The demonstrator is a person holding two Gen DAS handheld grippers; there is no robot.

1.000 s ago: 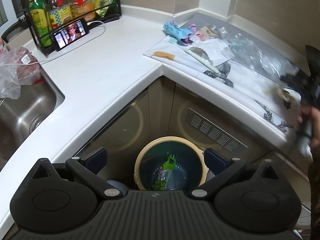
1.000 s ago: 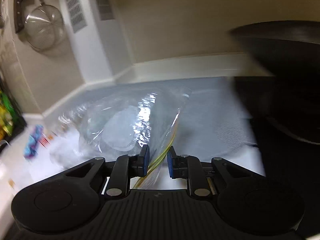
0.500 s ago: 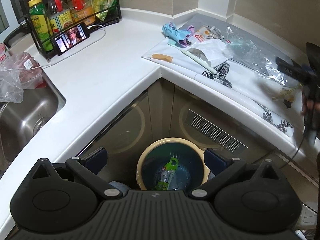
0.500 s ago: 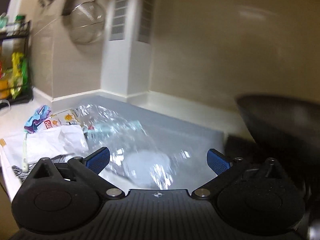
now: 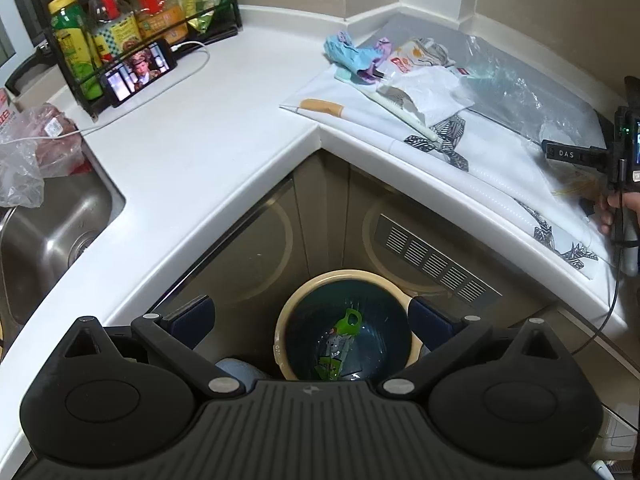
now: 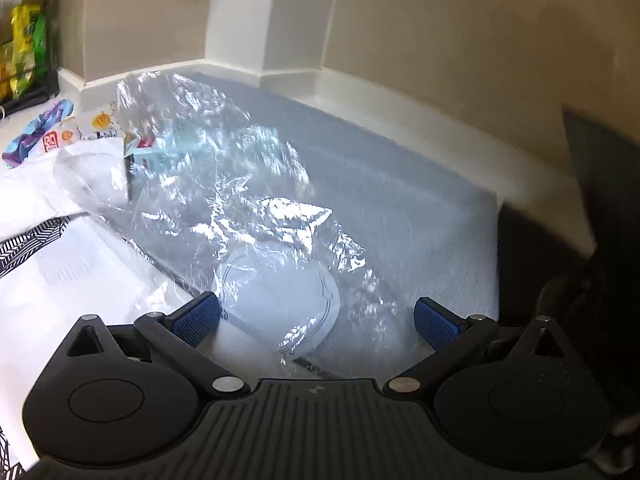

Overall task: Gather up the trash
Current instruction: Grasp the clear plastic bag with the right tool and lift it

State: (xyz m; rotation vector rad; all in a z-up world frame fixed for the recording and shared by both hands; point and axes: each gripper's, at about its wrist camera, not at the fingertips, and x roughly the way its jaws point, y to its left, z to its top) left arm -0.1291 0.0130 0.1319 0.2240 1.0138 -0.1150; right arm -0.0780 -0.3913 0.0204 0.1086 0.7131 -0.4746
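The right gripper (image 6: 316, 316) has just sprung wide and grips nothing; the clear plastic bag (image 6: 256, 216) lies on the counter (image 5: 192, 148) between its fingers, stretching toward eleven o'clock. The left gripper (image 5: 310, 314), also spread and bare, hangs above the bin (image 5: 288, 312) on the floor.

White letters "DAS" stand on the black bar of the right gripper (image 5: 576, 155) at the left wrist view's right edge. The labels on the bottles (image 5: 72, 40) in the rack are too small to read.
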